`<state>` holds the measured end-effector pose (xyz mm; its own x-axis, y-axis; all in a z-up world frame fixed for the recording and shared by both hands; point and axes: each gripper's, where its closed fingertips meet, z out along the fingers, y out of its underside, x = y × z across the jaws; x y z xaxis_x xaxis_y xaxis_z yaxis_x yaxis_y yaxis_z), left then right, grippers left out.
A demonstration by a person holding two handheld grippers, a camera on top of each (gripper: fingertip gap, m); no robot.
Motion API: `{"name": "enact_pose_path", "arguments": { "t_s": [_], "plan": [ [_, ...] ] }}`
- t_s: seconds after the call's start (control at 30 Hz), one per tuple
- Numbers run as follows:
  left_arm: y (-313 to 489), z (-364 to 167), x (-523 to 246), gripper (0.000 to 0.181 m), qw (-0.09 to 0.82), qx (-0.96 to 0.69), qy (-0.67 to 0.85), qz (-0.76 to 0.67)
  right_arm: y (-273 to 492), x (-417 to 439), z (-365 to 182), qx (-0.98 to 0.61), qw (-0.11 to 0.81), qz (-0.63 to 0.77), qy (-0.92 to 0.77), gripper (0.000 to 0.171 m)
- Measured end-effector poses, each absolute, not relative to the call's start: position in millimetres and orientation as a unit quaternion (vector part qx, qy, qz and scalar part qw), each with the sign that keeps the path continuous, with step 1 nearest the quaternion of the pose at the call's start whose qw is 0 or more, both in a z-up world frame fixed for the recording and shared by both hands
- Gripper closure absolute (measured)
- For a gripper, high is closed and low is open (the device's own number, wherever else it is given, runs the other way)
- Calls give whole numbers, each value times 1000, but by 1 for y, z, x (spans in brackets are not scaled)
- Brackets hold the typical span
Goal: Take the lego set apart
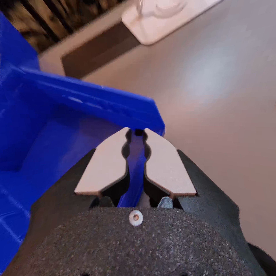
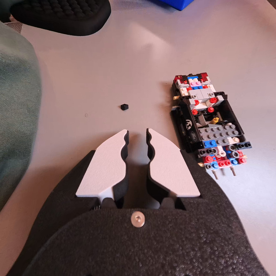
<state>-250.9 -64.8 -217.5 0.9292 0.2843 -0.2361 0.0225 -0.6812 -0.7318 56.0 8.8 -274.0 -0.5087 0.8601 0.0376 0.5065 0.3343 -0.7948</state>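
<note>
The right claw (image 2: 137,130), released and empty, hovers over the desk (image 2: 149,59) with the lego set (image 2: 209,124) just beside it at two o'clock, long axis running twelve-to-six, while the left claw (image 1: 136,130) pinches a small black piece (image 1: 138,132) over the blue bin (image 1: 59,119)

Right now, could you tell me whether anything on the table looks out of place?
One small black piece lies alone on the table, apart from the partly stripped lego car, not in the blue bin.
</note>
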Motion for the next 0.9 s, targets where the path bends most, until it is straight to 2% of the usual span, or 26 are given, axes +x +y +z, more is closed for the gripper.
{"name": "enact_pose_path", "arguments": {
  "t_s": [0.03, 0.07, 0.1, 0.2, 0.4, 0.47, 0.53, 0.6, 0.7, 0.77, 0.9],
  "plan": [
    [-69, -233, -249, 146, 356, -921, -93, 128, 9, 56, -274, -436, 235, 377, -783, 149],
    [-64, -234, -245, 144, 373, -917, -109, 89, 9, 56, -274, -436, 235, 376, -783, 149],
    [-64, -236, -237, 135, 371, -921, -105, 49, 9, 56, -274, -436, 235, 376, -783, 149],
    [-76, -252, -242, 124, 321, -940, -83, 85, 9, 56, -274, -437, 236, 376, -782, 149],
    [-67, -235, -223, 139, 369, -923, -55, 92, 9, 56, -274, -438, 233, 379, -781, 149],
    [-52, -222, -182, 152, 411, -911, 4, 27, 9, 56, -274, -438, 234, 379, -781, 149],
    [-39, -221, -108, 159, 427, -894, 94, -101, 9, 56, -274, -439, 233, 380, -780, 149],
    [-36, -237, -41, 159, 396, -882, 175, -184, 9, 56, -274, -440, 233, 381, -779, 149],
    [-34, -269, 19, 154, 340, -882, 257, -201, 9, 56, -274, -440, 234, 381, -779, 150],
    [-30, -284, 35, 154, 318, -887, 273, -193, 9, 56, -274, -438, 235, 379, -780, 150],
    [-22, -286, 41, 170, 320, -890, 278, -170, 9, 57, -274, -437, 236, 379, -781, 150]
  ]
}}
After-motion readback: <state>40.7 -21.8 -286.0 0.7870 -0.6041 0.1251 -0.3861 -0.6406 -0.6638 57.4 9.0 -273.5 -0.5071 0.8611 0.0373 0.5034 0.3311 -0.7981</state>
